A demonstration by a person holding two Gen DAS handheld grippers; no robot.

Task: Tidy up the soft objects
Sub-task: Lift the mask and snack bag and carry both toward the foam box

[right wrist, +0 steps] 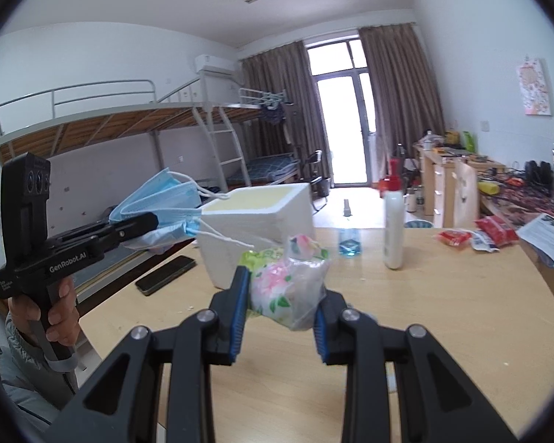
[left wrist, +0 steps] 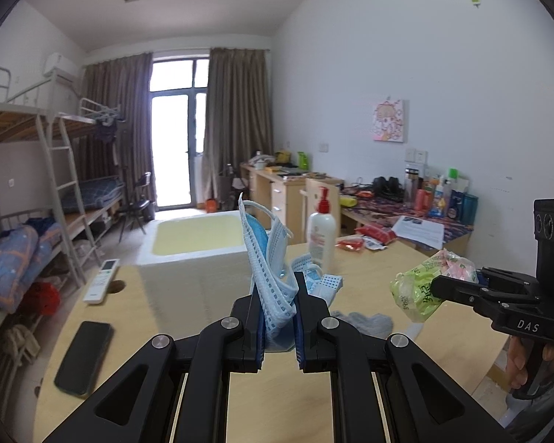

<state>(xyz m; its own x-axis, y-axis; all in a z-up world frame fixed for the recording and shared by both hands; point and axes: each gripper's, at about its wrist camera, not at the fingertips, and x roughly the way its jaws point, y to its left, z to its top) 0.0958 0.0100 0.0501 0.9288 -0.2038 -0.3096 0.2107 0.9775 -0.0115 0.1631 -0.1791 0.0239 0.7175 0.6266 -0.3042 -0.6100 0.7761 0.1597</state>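
Note:
My left gripper (left wrist: pixel 276 295) is shut on a bunch of blue face masks (left wrist: pixel 267 258), held upright above the wooden table (left wrist: pixel 136 317); from the right wrist view the same masks (right wrist: pixel 162 199) stick out of the left gripper (right wrist: pixel 149 221) at the left. My right gripper (right wrist: pixel 280 295) is shut on a soft plastic packet with green and pink print (right wrist: pixel 288 280), which in the left wrist view shows as a green packet (left wrist: pixel 424 284) in the right gripper (left wrist: pixel 439 288). A white foam box (left wrist: pixel 195 251) (right wrist: pixel 258 229), open at the top, stands just beyond both.
A black phone (left wrist: pixel 83 358) and a white remote (left wrist: pixel 101 284) lie at the table's left. A white pump bottle (left wrist: pixel 321 236) stands behind the masks, a blue small bottle (right wrist: pixel 349 240) nearby. A grey cloth (left wrist: pixel 369 323) lies on the table. Red snack packets (right wrist: pixel 495 230) lie far right.

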